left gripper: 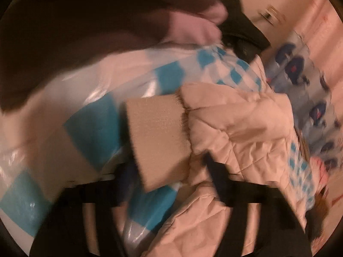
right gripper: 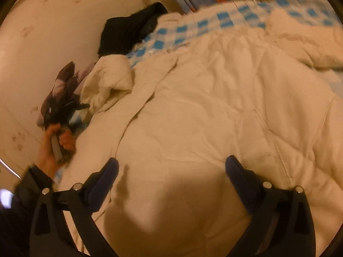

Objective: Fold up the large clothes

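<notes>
fold barely begun – sleeve in the left gripper, right gripper empty

the cream quilted jacket lies spread across a surface covered with a blue-and-white checked plastic sheet. from the right wrist view its body is broad and mostly flat, with one sleeve bunched at the left side near a black garment that sits beyond it.

the right gripper hovers over the middle of the jacket with its jaws spread wide and nothing between them; its shadow falls on the fabric just below.

the left gripper is blurred in its own view. its jaws stand close together around the sleeve end with the ribbed tan cuff, and it looks pinched there – though the blur keeps me from being sure the pads press on the cloth. in the right wrist view a hand on a gripper handle shows at the jacket's left edge.

as a judgement: the task is at an early stage. no clean fold line shows on the body, the far part near the fur-trimmed hood is still rumpled, and the sleeves have yet to be brought in over the torso before the body can be doubled.
</notes>
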### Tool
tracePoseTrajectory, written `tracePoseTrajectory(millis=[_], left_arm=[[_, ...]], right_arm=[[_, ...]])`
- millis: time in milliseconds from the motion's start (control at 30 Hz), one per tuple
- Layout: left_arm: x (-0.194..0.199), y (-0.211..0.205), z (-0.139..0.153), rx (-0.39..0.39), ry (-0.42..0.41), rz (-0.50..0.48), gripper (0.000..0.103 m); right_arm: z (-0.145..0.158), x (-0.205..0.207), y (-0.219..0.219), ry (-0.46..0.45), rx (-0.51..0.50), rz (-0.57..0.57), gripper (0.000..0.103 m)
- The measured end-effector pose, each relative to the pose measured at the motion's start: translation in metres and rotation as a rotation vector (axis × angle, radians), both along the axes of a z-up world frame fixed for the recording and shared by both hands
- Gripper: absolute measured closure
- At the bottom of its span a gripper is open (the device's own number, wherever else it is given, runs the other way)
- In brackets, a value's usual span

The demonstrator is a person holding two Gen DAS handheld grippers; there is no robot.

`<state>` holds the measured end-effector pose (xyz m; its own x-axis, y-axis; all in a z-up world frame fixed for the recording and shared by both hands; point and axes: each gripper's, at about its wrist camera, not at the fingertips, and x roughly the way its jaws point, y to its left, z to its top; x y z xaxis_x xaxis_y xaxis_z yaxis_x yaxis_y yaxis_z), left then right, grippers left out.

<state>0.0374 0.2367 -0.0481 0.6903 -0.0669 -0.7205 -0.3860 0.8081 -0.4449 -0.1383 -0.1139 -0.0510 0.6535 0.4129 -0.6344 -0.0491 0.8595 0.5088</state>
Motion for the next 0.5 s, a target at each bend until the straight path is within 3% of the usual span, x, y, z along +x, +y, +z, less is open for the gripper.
tracePoseTrajectory(millis=[33, 133, 267, 433, 500], left_arm=[[0.004, -0.006, 0.009, 0.037, -0.012, -0.044, 0.095], [0.008, -0.020, 0.048, 0.193, -0.075, -0.140, 0.096], [0.004, -0.027, 0.146, 0.450, -0.244, -0.211, 0.100], [0.025, 0.002, 0.274, 0.689, -0.386, -0.141, 0.100], [0.033, 0.019, 0.306, 0.739, -0.383, -0.091, 0.100]], right_arm=[[0.000, -0.002, 0.000, -0.002, 0.000, 0.001, 0.007], [-0.001, -0.006, -0.006, -0.014, 0.035, 0.003, 0.007], [-0.002, -0.008, -0.006, -0.020, 0.032, 0.003, 0.007], [-0.002, -0.008, -0.005, -0.026, 0.036, 0.002, 0.007], [-0.002, -0.009, -0.006, -0.028, 0.040, 0.002, 0.007]])
